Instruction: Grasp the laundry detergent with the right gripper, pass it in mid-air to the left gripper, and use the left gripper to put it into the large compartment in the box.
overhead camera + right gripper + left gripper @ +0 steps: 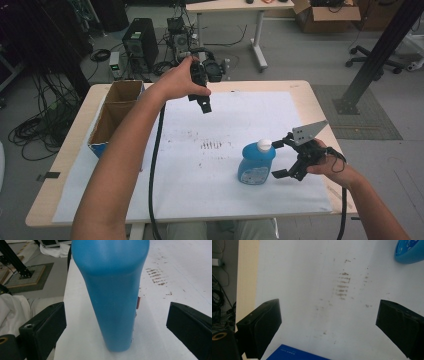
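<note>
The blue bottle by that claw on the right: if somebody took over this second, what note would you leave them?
Right hand-held gripper: open, jaws either side of the blue bottle, not yet closed on it.
Left hand-held gripper: open, holds nothing, raised over the white sheet.
The bottle stands upright on the sheet, white cap on. A cardboard box sits at the table's left edge.
Done: the approach. Left: probably close and lift.

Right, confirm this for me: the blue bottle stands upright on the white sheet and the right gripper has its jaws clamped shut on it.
Not clamped. The right gripper is open, its jaws standing apart on either side of the blue bottle without touching it, as the right gripper view shows. The bottle does stand upright on the white sheet.
</note>
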Action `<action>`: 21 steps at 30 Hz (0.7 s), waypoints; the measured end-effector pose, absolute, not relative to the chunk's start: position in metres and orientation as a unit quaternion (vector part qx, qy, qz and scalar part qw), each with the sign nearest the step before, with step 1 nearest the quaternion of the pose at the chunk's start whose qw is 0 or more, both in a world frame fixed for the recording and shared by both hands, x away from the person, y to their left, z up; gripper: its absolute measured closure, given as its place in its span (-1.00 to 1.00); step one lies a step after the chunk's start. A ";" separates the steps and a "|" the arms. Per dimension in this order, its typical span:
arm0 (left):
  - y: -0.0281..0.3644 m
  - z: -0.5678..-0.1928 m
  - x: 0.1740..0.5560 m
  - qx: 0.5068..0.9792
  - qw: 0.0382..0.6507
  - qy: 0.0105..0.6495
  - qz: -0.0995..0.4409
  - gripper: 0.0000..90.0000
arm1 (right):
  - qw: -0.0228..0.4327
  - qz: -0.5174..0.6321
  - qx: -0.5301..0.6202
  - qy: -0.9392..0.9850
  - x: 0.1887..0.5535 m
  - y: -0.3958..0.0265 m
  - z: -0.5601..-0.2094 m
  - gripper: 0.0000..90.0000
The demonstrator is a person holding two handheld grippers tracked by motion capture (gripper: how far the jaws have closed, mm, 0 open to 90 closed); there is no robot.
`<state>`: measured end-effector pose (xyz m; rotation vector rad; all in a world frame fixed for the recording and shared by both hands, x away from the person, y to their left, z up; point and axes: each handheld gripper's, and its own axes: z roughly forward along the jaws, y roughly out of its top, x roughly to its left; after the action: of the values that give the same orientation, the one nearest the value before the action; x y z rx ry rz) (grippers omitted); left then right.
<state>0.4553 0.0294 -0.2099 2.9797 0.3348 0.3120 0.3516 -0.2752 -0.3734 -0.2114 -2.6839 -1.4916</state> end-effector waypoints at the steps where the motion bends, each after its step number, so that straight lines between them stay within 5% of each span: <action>1: 0.029 -0.210 0.455 0.986 0.063 0.111 0.103 -0.85 | 0.032 -0.483 -0.067 -0.872 0.351 -0.274 -0.374 -0.95; 21: 0.029 -0.211 0.455 0.986 0.062 0.111 0.103 -0.85 | 0.029 -0.488 -0.070 -0.870 0.350 -0.257 -0.384 -0.95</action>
<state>0.4554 0.0293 -0.2109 2.9815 0.3364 0.3114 0.3497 -0.2574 -0.3839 -0.2160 -2.6836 -1.5041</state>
